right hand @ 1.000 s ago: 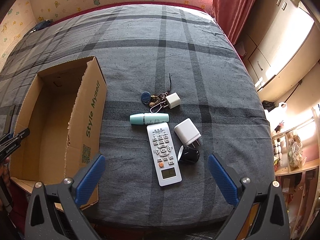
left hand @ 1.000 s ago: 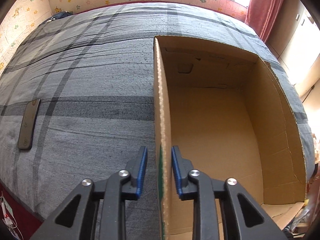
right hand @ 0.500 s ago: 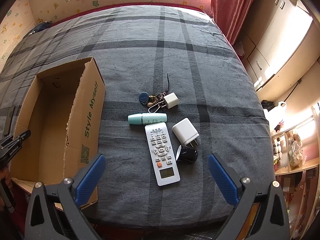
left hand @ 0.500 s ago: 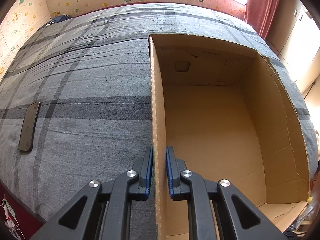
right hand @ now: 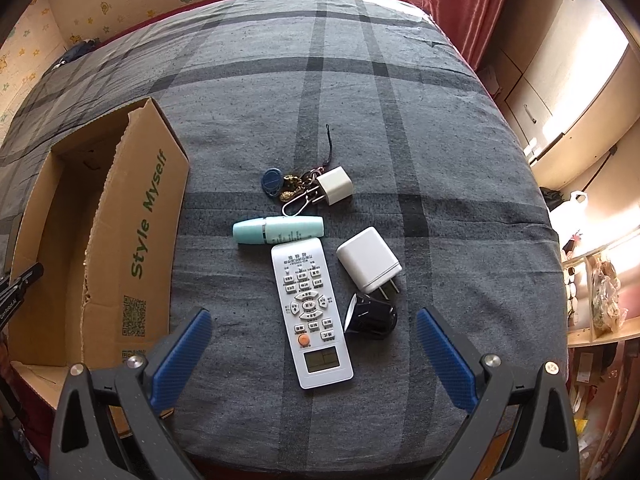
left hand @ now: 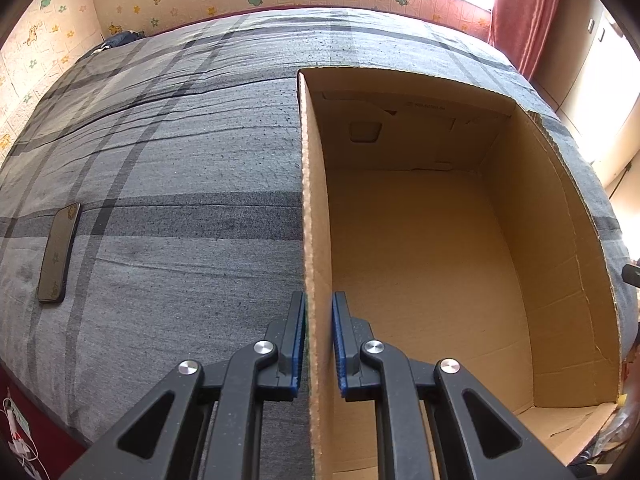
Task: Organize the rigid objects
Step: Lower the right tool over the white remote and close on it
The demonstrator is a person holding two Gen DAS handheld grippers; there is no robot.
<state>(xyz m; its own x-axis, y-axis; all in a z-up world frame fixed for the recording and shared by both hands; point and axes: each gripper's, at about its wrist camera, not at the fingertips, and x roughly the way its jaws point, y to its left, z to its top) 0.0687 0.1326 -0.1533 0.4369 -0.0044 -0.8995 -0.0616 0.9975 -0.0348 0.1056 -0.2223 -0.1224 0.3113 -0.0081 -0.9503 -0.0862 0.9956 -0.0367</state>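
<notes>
1. The left gripper is closed onto the left wall of the cardboard box, one blue pad on the outer face and one on the inner; the pads sit near the wall's close end.
2. The right gripper is spread wide and holds nothing; it hovers above the near end of the white remote control.
3. The remote lies on the bed with its small screen toward the gripper; a black rounded object touches its right side.
4. A large white charger lies just beyond the black object, prongs pointing at it; a mint-green tube lies crosswise at the remote's far end.
5. Beyond the tube sit a bunch of keys with a blue fob and a small white charger, touching.
6. The box stands open on the bed, left of this cluster; its inside shows only bare cardboard.
7. A dark phone lies on the bed left of the box, well apart.
</notes>
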